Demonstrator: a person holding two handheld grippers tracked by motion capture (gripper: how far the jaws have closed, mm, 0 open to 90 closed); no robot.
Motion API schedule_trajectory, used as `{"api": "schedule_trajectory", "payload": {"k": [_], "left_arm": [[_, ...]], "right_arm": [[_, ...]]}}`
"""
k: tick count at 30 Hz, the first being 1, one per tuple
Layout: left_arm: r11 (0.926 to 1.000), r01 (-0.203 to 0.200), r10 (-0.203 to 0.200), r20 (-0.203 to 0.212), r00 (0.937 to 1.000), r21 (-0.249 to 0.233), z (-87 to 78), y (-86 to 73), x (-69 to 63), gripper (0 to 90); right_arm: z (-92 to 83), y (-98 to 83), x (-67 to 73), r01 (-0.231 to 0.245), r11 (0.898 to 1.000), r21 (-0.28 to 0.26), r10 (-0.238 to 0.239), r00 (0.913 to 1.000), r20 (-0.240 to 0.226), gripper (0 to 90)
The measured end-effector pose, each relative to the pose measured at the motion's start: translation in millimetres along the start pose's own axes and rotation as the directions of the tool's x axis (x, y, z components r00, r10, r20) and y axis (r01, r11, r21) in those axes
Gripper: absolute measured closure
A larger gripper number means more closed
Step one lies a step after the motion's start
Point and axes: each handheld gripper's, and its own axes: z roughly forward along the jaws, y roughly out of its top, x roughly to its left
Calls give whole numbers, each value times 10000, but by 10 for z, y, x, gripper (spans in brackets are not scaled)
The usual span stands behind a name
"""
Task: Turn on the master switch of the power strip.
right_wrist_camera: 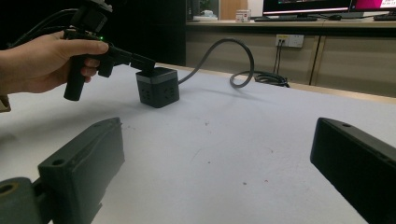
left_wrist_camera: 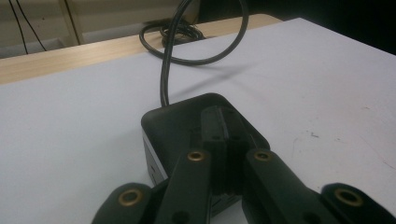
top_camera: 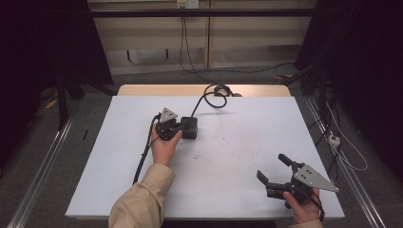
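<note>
The left gripper (left_wrist_camera: 223, 140) is seen with jaws pressed together, apparently resting on top of the black cube socket (top_camera: 190, 127) mid-table; the right gripper (top_camera: 274, 169) is held spread, empty, well apart near the table (top_camera: 237, 142) edge.

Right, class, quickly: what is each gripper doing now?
Left gripper: shut, tips resting on the black cube.
Right gripper: open, holding nothing.
</note>
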Motion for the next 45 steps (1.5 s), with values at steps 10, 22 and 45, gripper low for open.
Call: {"api": "schedule_trajectory", "payload": {"k": [10, 22, 45], "left_arm": [[9990, 374, -373, 39, 9993, -259, -41, 6, 45, 824], [9979, 612, -603, 363, 9975, -221, -105, 37, 29, 563], [9943, 1064, -1052, 930, 9901, -75, -149, 45, 0, 239]], "right_arm": [[15, -6, -13, -26, 10000, 21, 26, 10000, -42, 24], [13, -5, -8, -7, 10000, 65, 7, 10000, -22, 24], [29, -12, -22, -26, 10000, 77, 26, 10000, -16, 24]]}}
